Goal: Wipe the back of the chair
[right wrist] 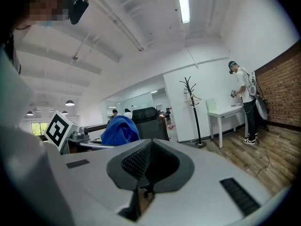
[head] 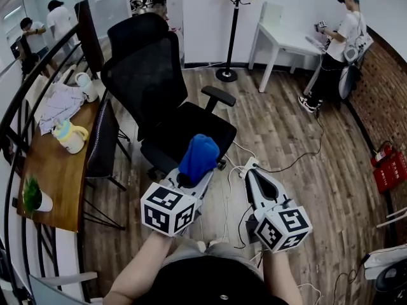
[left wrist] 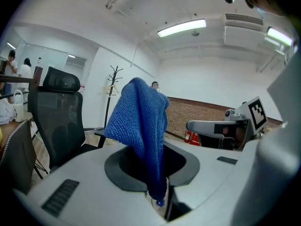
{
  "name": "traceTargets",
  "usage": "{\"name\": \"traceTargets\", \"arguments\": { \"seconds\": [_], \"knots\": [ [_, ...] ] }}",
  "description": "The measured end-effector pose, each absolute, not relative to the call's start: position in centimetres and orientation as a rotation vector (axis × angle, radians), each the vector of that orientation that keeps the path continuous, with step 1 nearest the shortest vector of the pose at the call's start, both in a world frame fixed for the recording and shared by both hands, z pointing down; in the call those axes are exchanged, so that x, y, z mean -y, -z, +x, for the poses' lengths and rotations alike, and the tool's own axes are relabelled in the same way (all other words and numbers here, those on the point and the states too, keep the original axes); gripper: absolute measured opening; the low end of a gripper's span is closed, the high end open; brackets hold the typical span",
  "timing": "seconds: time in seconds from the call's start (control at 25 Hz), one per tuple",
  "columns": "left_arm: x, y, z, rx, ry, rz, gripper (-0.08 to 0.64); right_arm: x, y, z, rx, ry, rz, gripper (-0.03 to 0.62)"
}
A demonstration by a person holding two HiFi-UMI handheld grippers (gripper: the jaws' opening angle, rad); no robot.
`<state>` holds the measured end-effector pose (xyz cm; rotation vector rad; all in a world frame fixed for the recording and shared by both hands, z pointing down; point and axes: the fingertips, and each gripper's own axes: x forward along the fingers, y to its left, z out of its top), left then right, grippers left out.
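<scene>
A black mesh office chair [head: 159, 88] stands in front of me, its tall back [head: 147, 75] turned toward the desk side; it also shows in the left gripper view as the chair [left wrist: 56, 121]. My left gripper [head: 191, 176] is shut on a blue cloth [head: 200, 157], which stands up bunched above the jaws, cloth [left wrist: 141, 126]. It hovers over the chair's seat [head: 191, 129], short of the back. My right gripper [head: 254, 176] is shut with nothing in it and points over the floor to the right of the chair. The blue cloth [right wrist: 120, 130] shows at its left.
A wooden desk [head: 54, 164] at left holds a mug [head: 70, 137], a kettle [head: 86, 86], a rag and a small plant [head: 35, 196]. Cables [head: 286, 164] run over the wood floor. A coat stand [head: 230, 30], a white table [head: 286, 43] and a person [head: 337, 43] stand at the back right.
</scene>
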<state>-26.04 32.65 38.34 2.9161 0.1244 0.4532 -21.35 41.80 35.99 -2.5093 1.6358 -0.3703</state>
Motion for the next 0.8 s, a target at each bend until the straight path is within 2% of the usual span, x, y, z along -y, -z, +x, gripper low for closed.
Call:
{"name": "traceTargets", "arguments": {
  "seconds": [0.44, 0.8],
  "knots": [
    [-29.9, -40.3, -22.3, -0.090, -0.482, 2.852, 0.075, -38.7, -38.1, -17.6, -1.666, 0.430, -2.476, 0.029],
    [-27.0, -40.8, -11.8, 0.044, -0.466, 2.839, 0.075, -35.5, -38.8, -5.8, -1.762, 0.438, -2.409, 0.029]
  ]
}}
